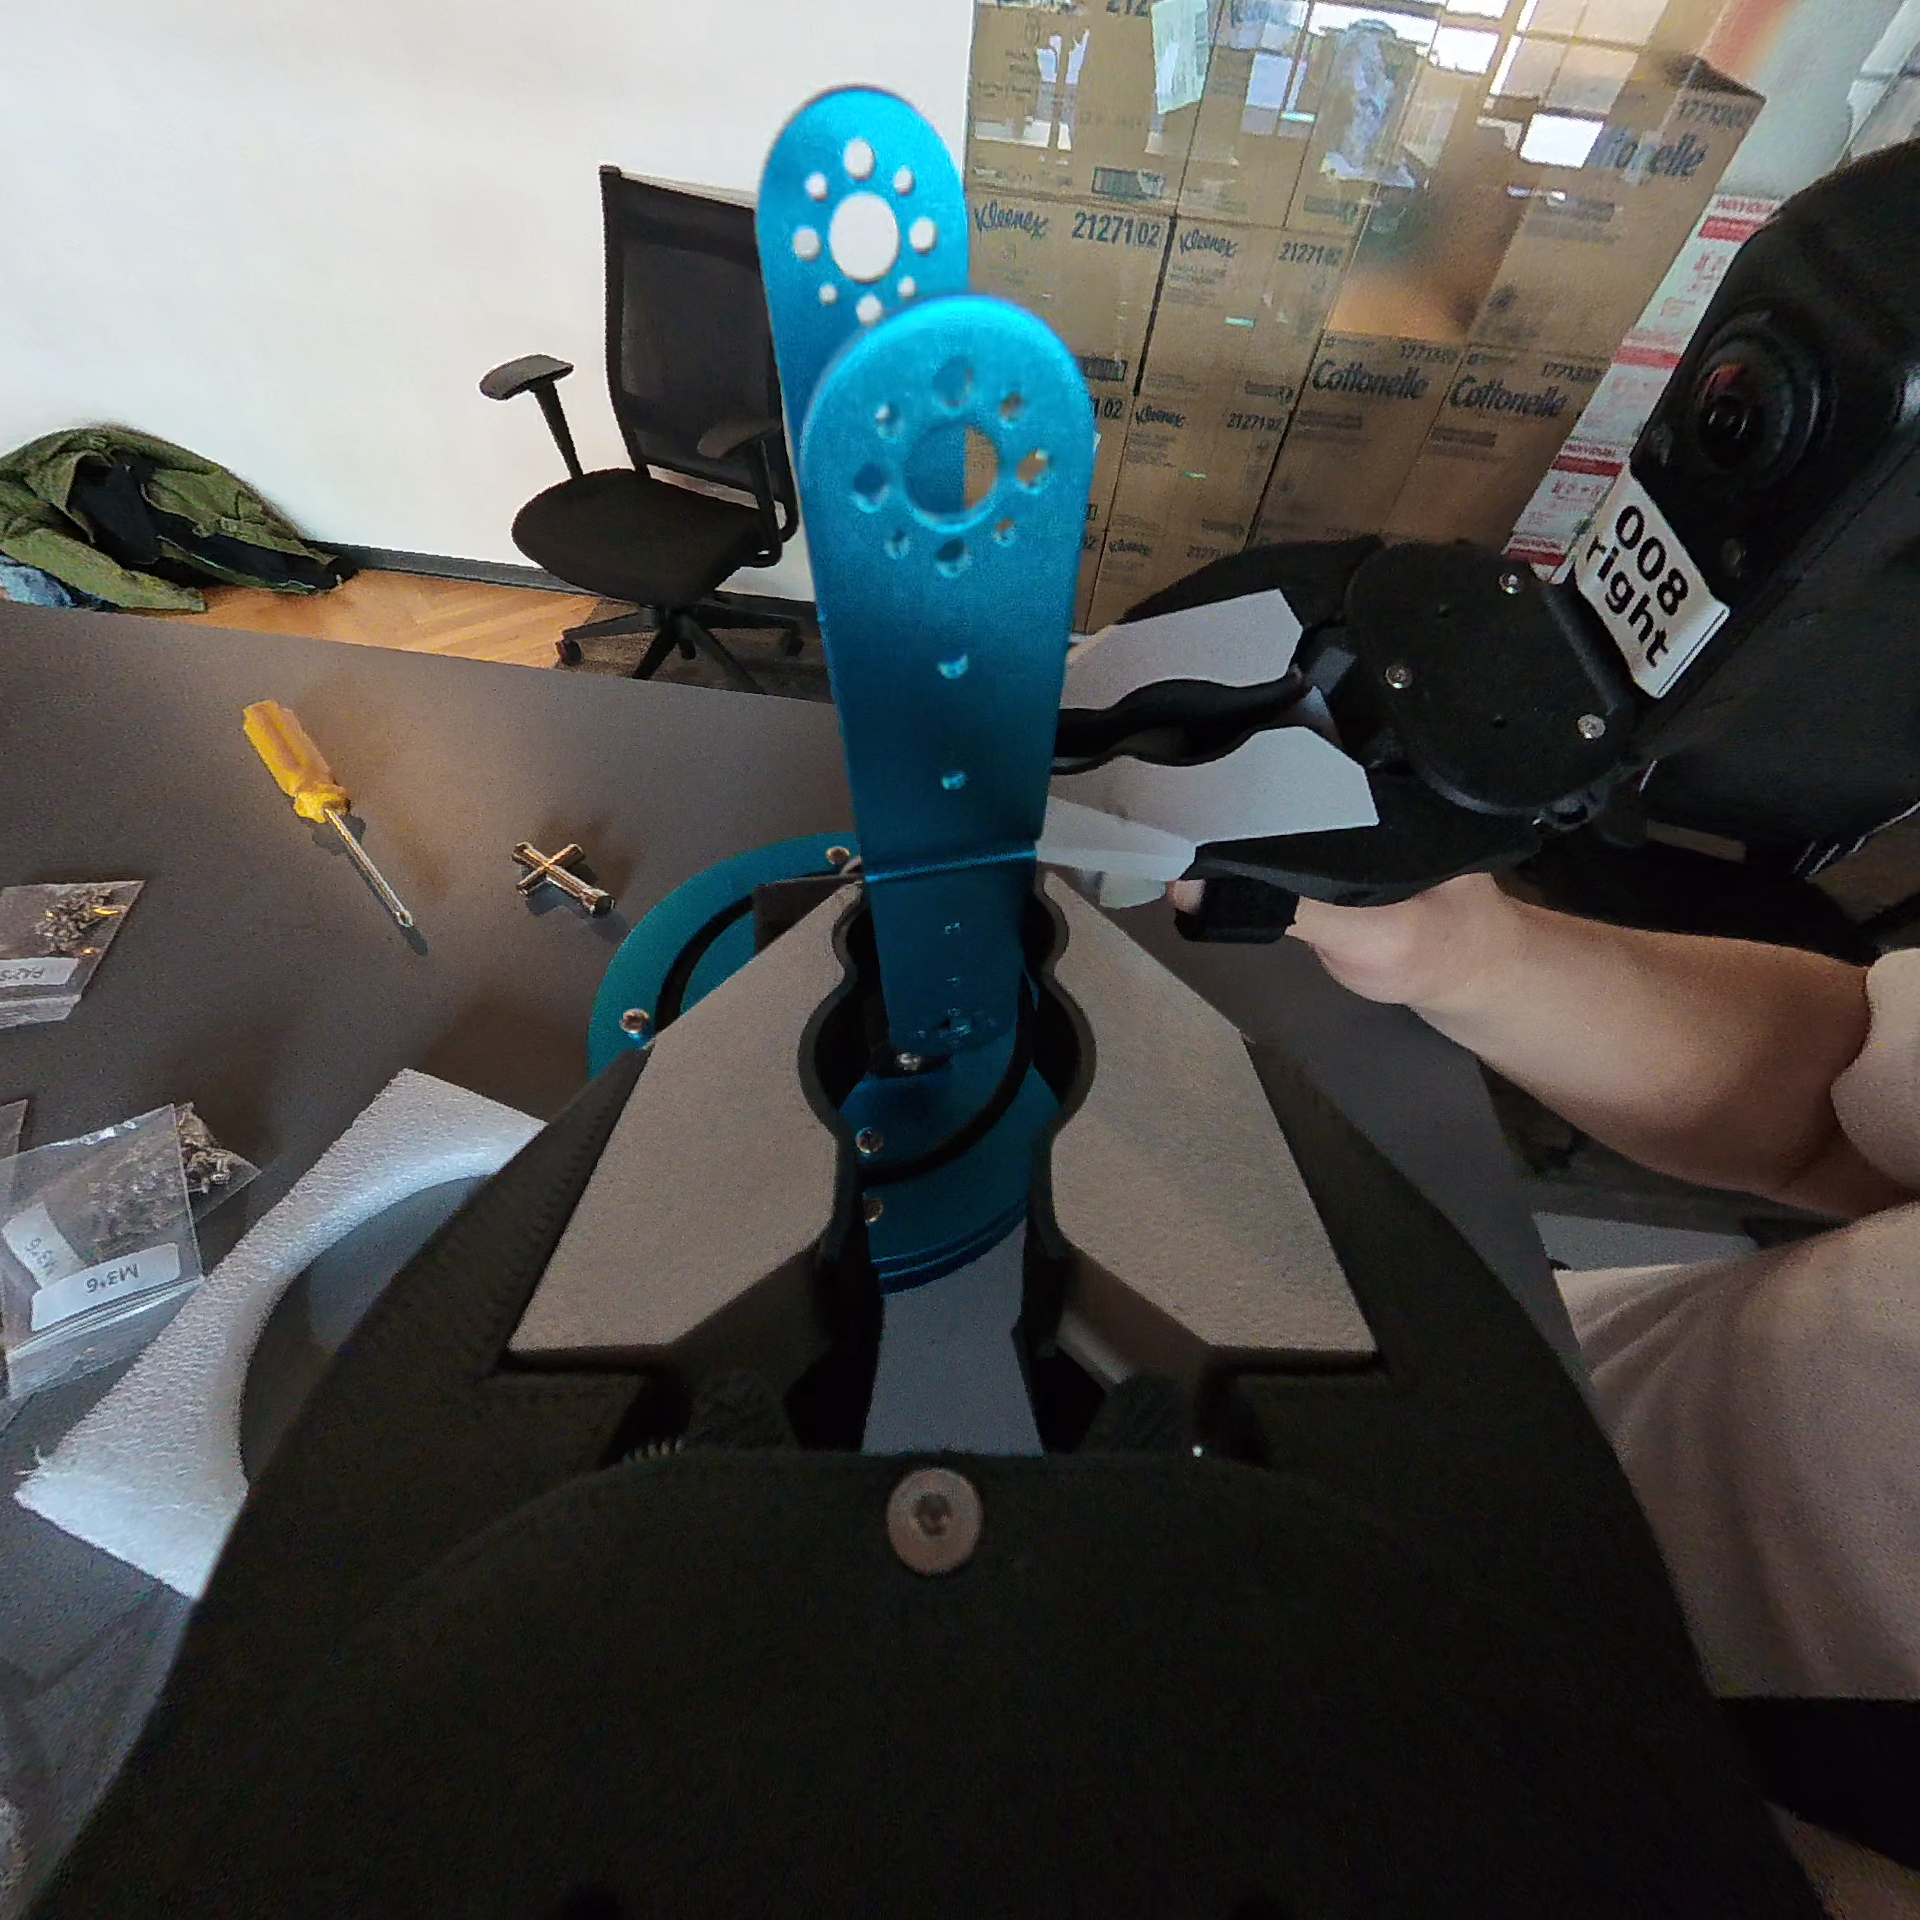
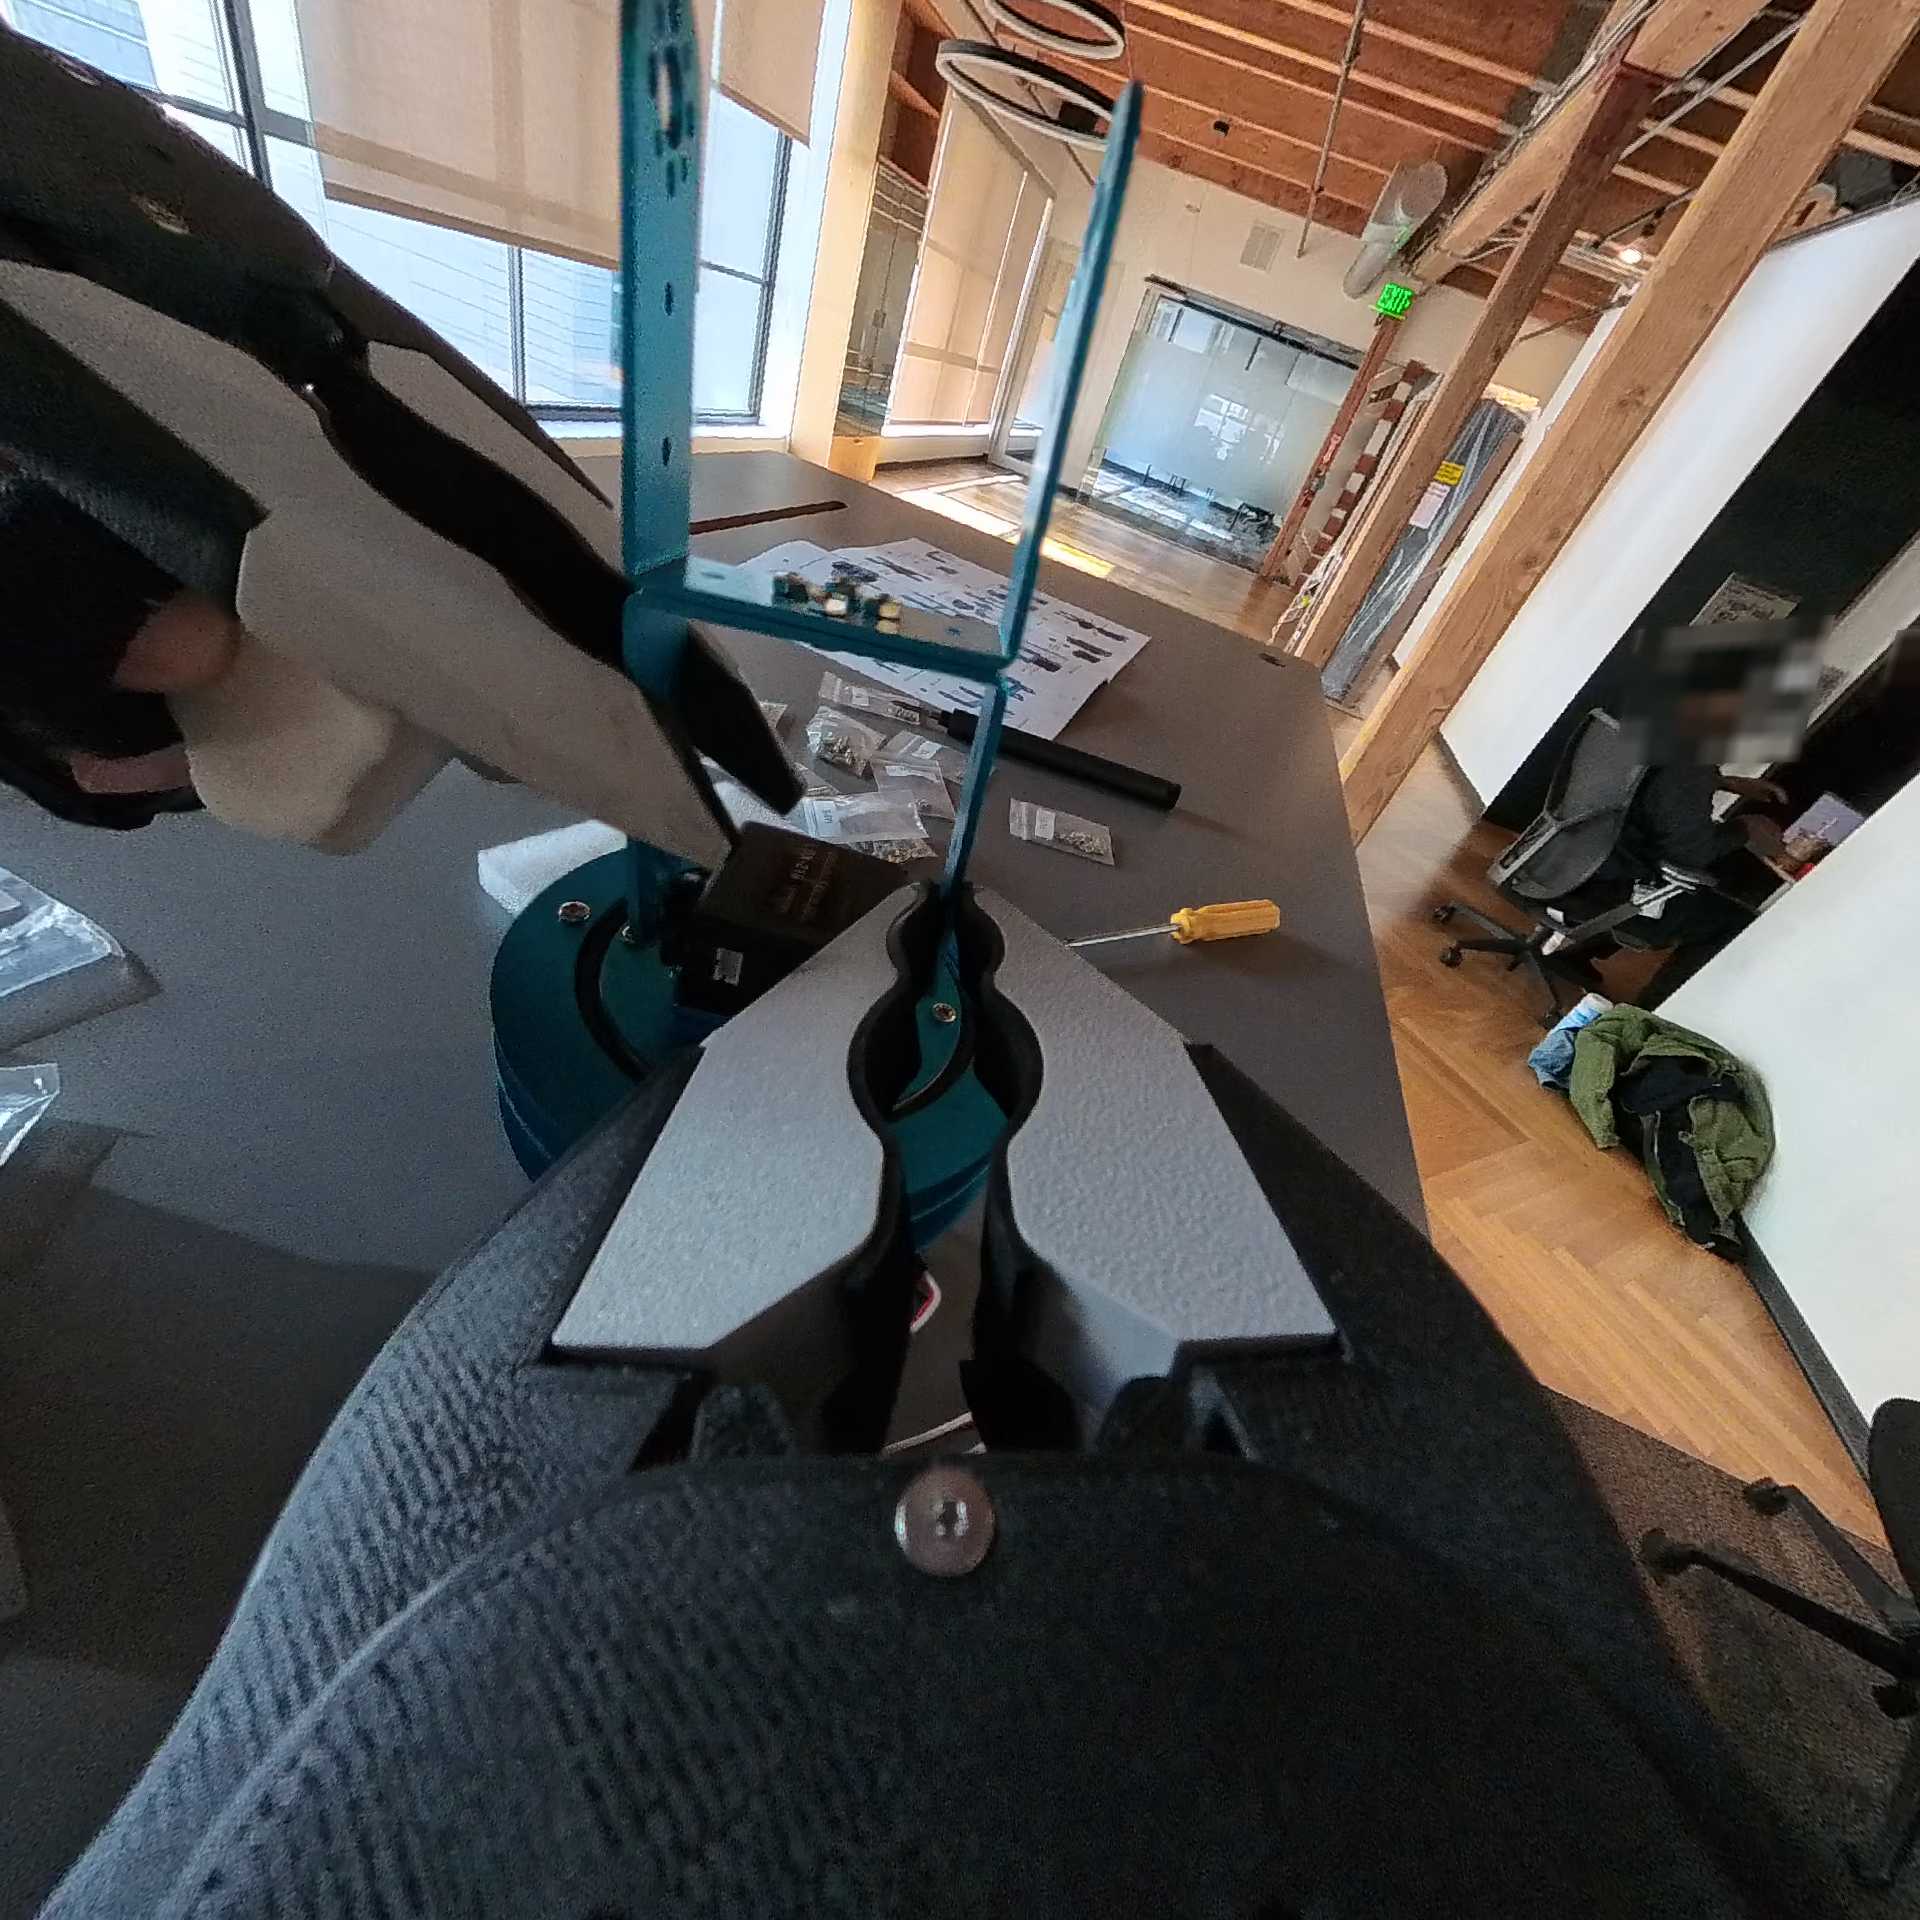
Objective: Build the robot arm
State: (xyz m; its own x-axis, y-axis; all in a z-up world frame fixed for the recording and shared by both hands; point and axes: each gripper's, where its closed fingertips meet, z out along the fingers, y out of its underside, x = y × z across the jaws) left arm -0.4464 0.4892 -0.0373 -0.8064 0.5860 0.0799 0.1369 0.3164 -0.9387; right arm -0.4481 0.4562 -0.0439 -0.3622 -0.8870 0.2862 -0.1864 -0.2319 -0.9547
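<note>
A blue metal U-bracket stands upright on a round blue base on the dark table. My left gripper is shut on the lower part of the bracket's near upright plate. My right gripper reaches in from the right, its tips hidden behind that plate. In the right wrist view the right gripper is shut on the thin edge-on upright of the bracket, just above the base. The left gripper holds the other upright. A black servo box sits in the base.
A yellow screwdriver and a small cross wrench lie left of the base. Bags of screws, white foam, an instruction sheet and a black tube are on the table. An office chair and cardboard boxes stand beyond. The grippers are tip to tip, or close to it. Both grippers' tips are roughly 20 cm from the small cross wrench.
</note>
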